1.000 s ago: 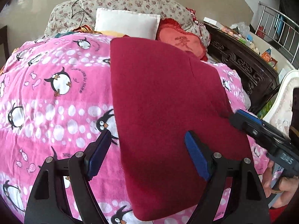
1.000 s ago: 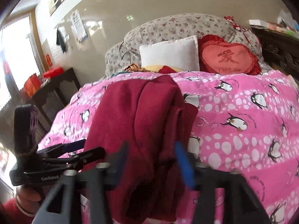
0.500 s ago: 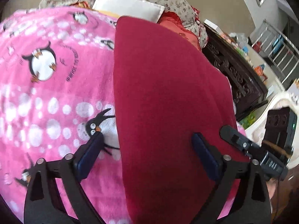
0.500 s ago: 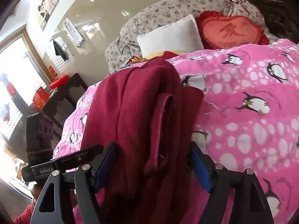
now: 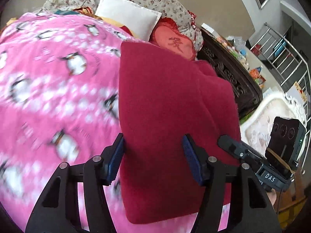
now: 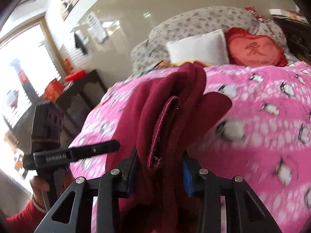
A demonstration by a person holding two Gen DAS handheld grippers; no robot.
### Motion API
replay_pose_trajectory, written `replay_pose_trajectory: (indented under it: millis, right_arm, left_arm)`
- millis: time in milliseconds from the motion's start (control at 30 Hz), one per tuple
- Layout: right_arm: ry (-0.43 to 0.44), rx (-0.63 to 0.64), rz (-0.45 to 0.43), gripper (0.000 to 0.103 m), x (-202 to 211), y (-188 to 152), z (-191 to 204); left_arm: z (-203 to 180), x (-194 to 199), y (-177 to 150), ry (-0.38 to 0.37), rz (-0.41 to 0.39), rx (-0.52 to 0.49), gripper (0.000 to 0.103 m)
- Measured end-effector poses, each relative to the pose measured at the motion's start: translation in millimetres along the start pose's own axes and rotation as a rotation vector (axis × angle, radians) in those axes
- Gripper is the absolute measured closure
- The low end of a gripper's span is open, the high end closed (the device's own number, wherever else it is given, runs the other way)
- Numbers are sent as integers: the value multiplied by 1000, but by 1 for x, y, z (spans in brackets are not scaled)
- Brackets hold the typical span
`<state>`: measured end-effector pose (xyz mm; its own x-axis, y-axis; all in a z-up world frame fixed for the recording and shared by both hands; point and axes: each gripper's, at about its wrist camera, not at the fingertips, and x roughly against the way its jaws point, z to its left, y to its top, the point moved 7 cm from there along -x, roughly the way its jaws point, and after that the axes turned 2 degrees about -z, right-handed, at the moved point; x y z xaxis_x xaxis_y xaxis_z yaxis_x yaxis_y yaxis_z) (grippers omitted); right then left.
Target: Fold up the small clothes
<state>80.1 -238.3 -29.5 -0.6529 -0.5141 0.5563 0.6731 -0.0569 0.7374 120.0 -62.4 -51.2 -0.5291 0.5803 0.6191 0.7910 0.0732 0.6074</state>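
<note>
Fold in progress — both grippers closing on the near end of the garment.

The dark red garment (image 5: 165, 116) lies lengthwise on the pink penguin blanket (image 5: 58, 77), already narrowed into stacked layers. The left gripper (image 5: 153, 160) straddles its near edge, jaws closing, contact unclear; the right gripper (image 6: 159, 168) bunches the layered edge between its pads. Judged remaining — the end-over-end fold.
</note>
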Motion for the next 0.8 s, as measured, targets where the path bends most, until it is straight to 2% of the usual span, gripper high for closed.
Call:
replay_pose_trajectory:
  millis: [100,167,200,267,400,500,533,567,700,800]
  right_arm:
    - [41,5,36,65,2,-35,25]
    - [-18,19,29,65,-3,-53,28]
    - [-58,12,24,65,-5,-60,21]
    - [-62,-74,40,65,-6,-67,-1]
    - [55,-197,43,65,-2,-65,-23]
    - [79,-243,50,59,-6,-67,-28]
    - [83,-249,53,53,-7,-68,-29]
    - [84,-259,57,50,-10,-68,-30]
    - [122,-274,58,50,-16,-69,-28]
    - [189,-299,67,58,-28,-71,-26]
  left_arm:
    - [4,27,-30,24,3,-16,43]
    - [7,32,-51,58,22,-22,43]
    - [11,30,-61,100,38,-35,43]
    - [16,26,-76,147,42,-46,43]
    - [25,30,-79,77,-18,41,42]
    - [29,27,-71,41,-55,72,28]
    - [30,22,-68,24,-59,85,21]
    - [28,14,-63,15,-51,95,19]
    - [28,-19,-65,34,23,110,19]
    - [24,-30,-67,-13,40,138,19]
